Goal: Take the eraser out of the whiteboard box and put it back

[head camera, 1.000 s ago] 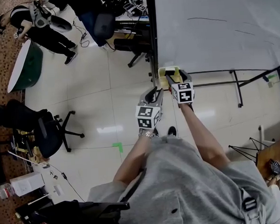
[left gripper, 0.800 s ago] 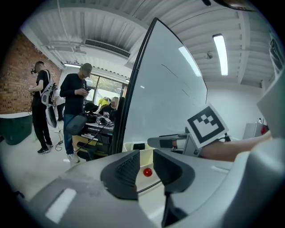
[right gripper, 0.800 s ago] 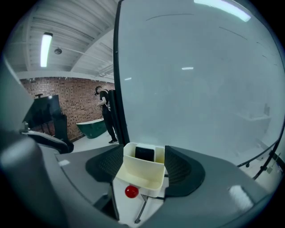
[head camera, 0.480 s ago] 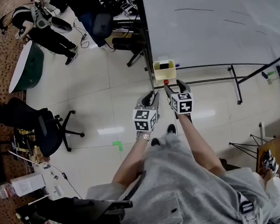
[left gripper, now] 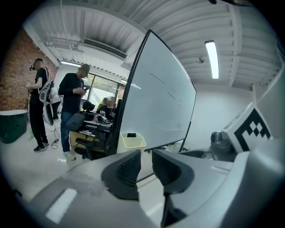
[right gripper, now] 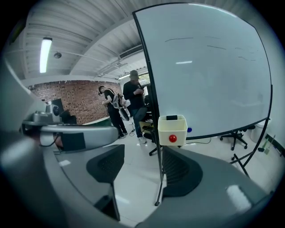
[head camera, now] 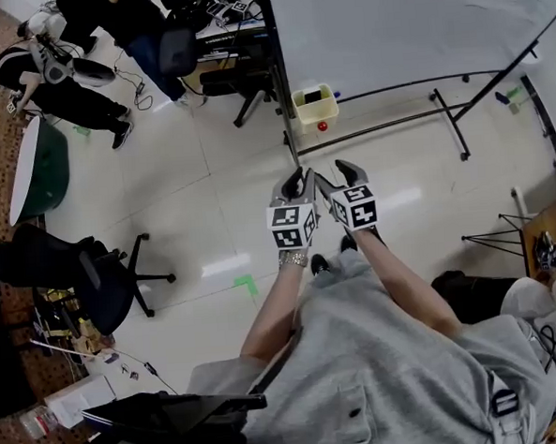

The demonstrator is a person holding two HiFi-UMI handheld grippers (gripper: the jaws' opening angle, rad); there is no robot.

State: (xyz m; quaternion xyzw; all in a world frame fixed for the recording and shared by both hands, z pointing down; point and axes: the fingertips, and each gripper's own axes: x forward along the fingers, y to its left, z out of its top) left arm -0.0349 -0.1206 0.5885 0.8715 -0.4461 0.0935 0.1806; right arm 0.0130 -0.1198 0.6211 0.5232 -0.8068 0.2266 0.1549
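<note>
A pale yellow box hangs at the lower left corner of the whiteboard. The dark eraser lies inside it, and a red magnet sits on its front. Both grippers hover over the floor, well short of the box. My left gripper has only a narrow gap, its jaws are closing, and nothing is between them. My right gripper stands open and empty. The left gripper view shows the box with the eraser beyond the jaws. In the right gripper view the box, eraser and magnet sit ahead.
The whiteboard stands on a black wheeled frame. A black office chair and a round green table are at the left. People stand at the upper left by a cluttered desk. Green tape marks the floor.
Both grippers have drawn back from the box; the right one was at its rim a second ago. The eraser stays in the box. The left jaws have narrowed.
</note>
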